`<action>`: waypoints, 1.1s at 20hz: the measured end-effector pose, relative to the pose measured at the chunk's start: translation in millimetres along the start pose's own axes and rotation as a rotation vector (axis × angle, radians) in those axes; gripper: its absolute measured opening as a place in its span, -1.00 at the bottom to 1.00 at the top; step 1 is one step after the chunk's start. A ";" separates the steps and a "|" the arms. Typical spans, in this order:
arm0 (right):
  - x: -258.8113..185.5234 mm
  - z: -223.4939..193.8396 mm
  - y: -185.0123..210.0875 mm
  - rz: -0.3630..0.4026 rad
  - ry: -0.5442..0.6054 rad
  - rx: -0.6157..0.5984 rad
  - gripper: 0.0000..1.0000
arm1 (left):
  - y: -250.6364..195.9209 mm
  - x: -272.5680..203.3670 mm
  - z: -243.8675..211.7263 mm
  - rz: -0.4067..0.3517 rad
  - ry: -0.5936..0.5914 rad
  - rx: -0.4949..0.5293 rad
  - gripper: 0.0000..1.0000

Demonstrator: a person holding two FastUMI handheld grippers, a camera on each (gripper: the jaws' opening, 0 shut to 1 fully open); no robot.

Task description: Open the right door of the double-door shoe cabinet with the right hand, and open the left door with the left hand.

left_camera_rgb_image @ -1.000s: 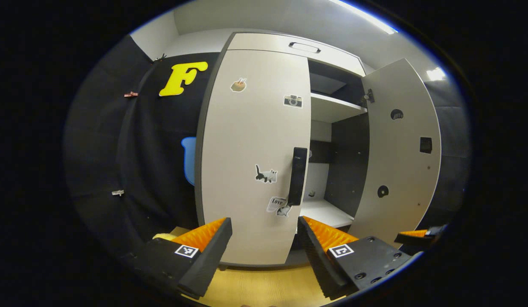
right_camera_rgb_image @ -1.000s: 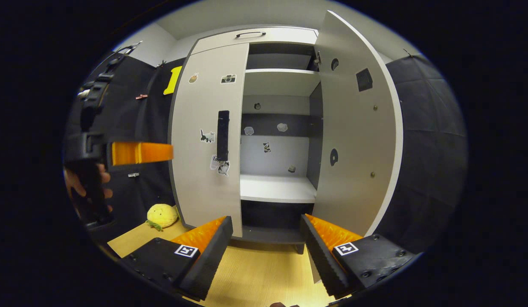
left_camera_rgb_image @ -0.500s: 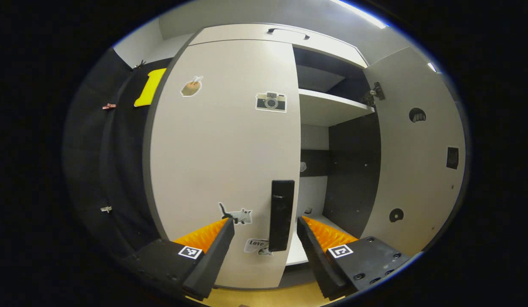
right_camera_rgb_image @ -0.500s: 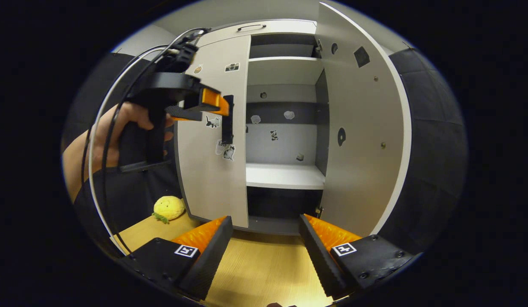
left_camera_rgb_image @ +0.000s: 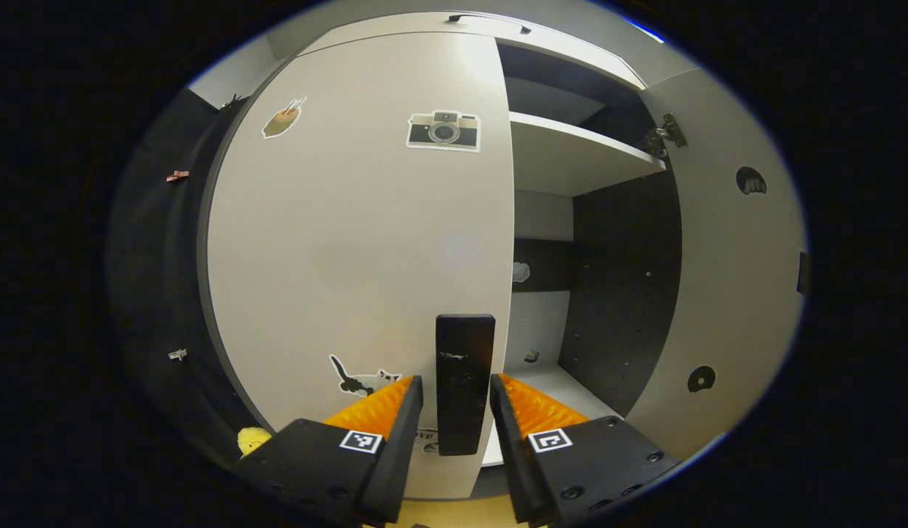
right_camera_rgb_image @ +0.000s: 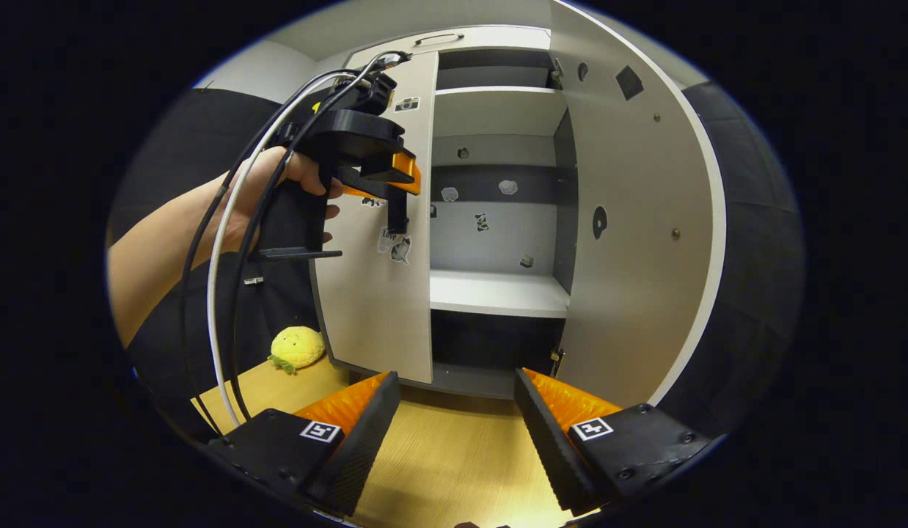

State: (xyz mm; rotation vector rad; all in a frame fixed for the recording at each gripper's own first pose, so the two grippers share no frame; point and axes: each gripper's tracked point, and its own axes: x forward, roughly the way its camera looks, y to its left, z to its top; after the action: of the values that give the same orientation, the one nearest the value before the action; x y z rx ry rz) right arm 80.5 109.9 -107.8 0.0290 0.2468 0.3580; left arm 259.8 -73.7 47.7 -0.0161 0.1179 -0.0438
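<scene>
Closing in, left tool (left_camera_rgb_image: 454,400) straddles left door's handle (left_camera_rgb_image: 464,381), jaws apart; right tool (right_camera_rgb_image: 456,411) open.

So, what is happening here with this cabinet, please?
A person holds a claw in each hand in front of a shoe cabinet. The right door is already swung open. The left door is closed. The left claw has its fingers on either side of that door's black handle, with small gaps, so not yet clamped. The right claw hangs open and empty above the wooden floor.
</scene>
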 end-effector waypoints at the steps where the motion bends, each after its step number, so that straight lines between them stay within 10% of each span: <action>1: 0.8 -0.4 -2.9 -0.004 0.002 0.006 0.96 | -1.6 1.3 0.0 -0.004 0.002 0.002 0.01; 15: -2.4 -13.8 -5.3 0.016 0.054 0.024 0.96 | -2.9 -0.7 -6.0 -0.010 0.006 -0.027 -0.71; 22: -8.0 -10.9 -10.9 -0.027 0.057 0.025 0.96 | 0.5 -5.9 -7.1 -0.061 -0.010 -0.052 -0.72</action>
State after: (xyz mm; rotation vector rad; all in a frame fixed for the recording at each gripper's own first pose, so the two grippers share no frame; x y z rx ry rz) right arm 74.3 96.7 -117.2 0.0397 0.3073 0.3289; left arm 253.2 -73.0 41.4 -0.0715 0.1082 -0.1019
